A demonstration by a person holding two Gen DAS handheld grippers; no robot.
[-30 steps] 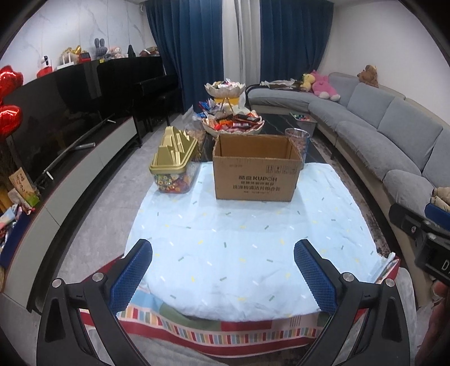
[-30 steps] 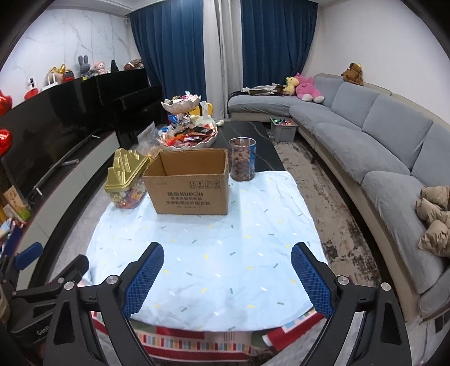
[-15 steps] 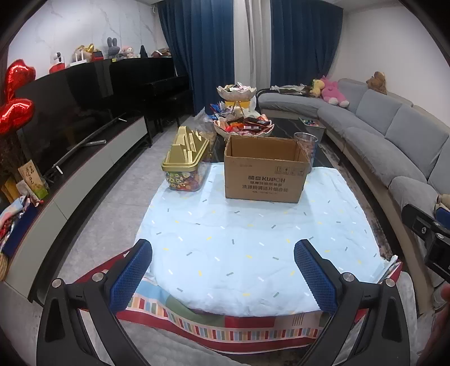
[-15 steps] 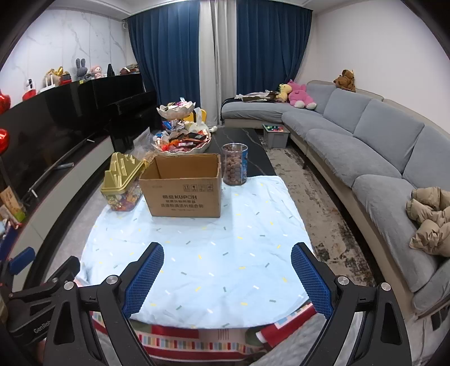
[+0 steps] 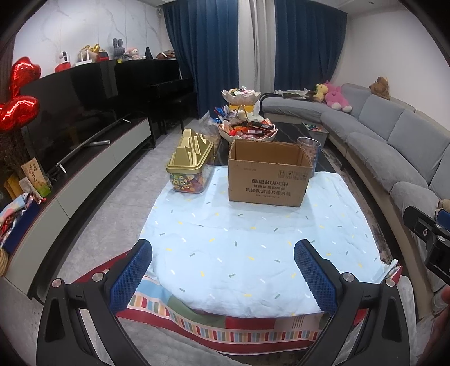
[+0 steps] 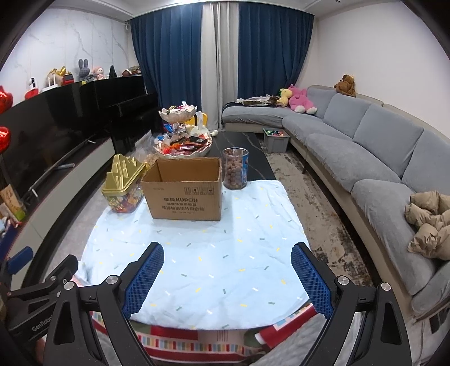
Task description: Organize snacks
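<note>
Hardly anything has changed: left gripper [image 5: 223, 270] and right gripper [image 6: 227, 271] stay spread wide, empty, near the square cardboard box [image 6: 184, 190]

Grey sofa [image 6: 365, 146] faces black television [image 5: 70, 118].

Only the framing shifts, and slightly. In the left wrist view the cardboard box [image 5: 268, 174] and the gold-lidded candy tub [image 5: 189, 166] now sit a little further right and lower. The red foil balloons [image 5: 18, 93] come further in from the left edge, and more of the upper wall and blue curtains [image 5: 202, 56] shows. In the right wrist view the cardboard box [image 6: 182, 188] and the clear jar of brown snacks [image 6: 235, 169] sit a touch lower, and a strip of ceiling [image 6: 253, 3] now appears along the top.
</note>
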